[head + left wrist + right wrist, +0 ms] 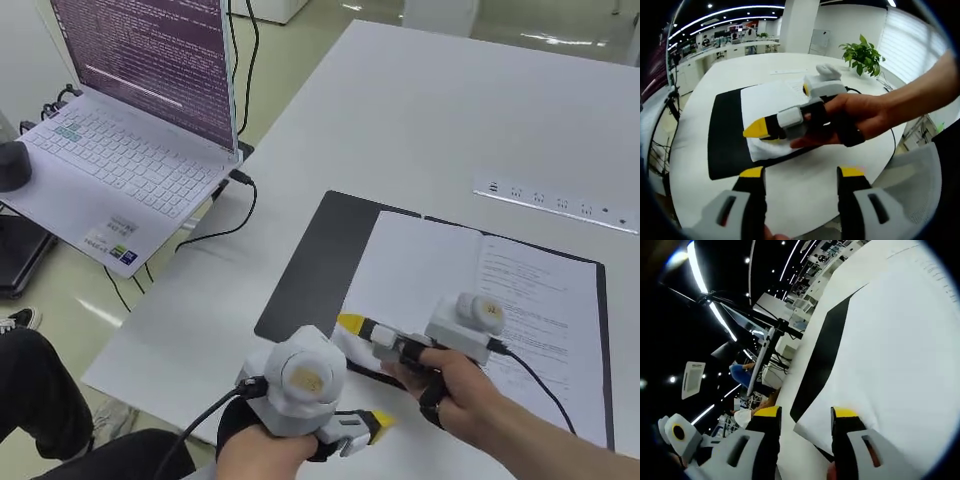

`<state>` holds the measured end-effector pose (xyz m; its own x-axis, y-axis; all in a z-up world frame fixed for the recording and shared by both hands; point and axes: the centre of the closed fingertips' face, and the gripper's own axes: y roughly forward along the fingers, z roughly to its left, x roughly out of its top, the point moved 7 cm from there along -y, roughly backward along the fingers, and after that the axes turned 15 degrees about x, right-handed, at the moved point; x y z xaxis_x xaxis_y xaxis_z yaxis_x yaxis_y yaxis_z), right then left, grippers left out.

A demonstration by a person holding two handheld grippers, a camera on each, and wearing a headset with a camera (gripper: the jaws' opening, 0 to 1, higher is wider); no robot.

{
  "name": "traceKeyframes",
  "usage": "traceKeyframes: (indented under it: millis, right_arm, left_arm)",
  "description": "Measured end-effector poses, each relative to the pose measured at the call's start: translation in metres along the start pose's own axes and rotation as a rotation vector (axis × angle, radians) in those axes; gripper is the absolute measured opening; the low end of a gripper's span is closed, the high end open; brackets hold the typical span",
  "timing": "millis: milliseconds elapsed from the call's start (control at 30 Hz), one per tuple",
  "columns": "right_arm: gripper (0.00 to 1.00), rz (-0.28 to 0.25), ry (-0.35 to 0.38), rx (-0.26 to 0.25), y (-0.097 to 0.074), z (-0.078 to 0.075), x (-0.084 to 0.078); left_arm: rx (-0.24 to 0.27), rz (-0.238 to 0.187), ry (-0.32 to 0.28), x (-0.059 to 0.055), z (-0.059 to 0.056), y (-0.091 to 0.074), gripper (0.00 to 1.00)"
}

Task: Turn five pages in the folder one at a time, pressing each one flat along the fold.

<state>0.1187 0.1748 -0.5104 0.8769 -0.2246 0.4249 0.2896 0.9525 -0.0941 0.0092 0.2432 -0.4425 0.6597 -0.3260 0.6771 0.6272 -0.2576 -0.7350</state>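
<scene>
Both grippers have fingers (845, 414) spread; the right gripper (805, 415) frames the corner of the page (880, 365) in the folder (825, 340), and the left gripper (800, 172) hovers nearby. Pinching only the top sheet seems wisest.

Right hand-held gripper (806, 413) jaws apart at page (880, 365) corner, black folder (824, 351) beneath.

Right hand (455, 385) holds the right gripper (352, 323) low, pointing left with jaws apart. Nearer, the left hand (268, 452) aims the left gripper (378, 422) rightward toward it, jaws also apart.
</scene>
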Motion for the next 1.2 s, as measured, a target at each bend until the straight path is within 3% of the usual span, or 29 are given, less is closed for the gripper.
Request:
traceKeyframes:
  millis: [167,400,667,800,867,1200]
  right_arm:
    - [0.46,0.014,-0.045,0.010,-0.010,0.008,0.002]
    - [0.41,-0.012,-0.092,-0.002,-0.040,0.016,0.011]
    - [0.38,-0.100,-0.118,-0.064,-0.085,0.012,0.029]
    - [0.37,-0.112,-0.124,-0.104,-0.102,0.007,0.032]
    - [0.37,-0.130,-0.115,-0.114,-0.109,0.005,0.034]
    - [0.32,-0.165,-0.089,-0.162,-0.131,-0.005,0.036]
  left_arm:
    - [-0.017,-0.014,-0.046,0.007,0.005,0.004,0.58]
    - [-0.027,-0.023,-0.036,0.016,0.018,0.012,0.54]
    - [-0.033,-0.059,-0.042,0.031,0.039,0.022,0.42]
    - [-0.078,-0.088,-0.042,0.039,0.041,0.034,0.32]
    - [-0.091,-0.069,-0.036,0.037,0.042,0.045,0.29]
    - [-0.077,-0.072,-0.075,0.039,0.047,0.081,0.15]
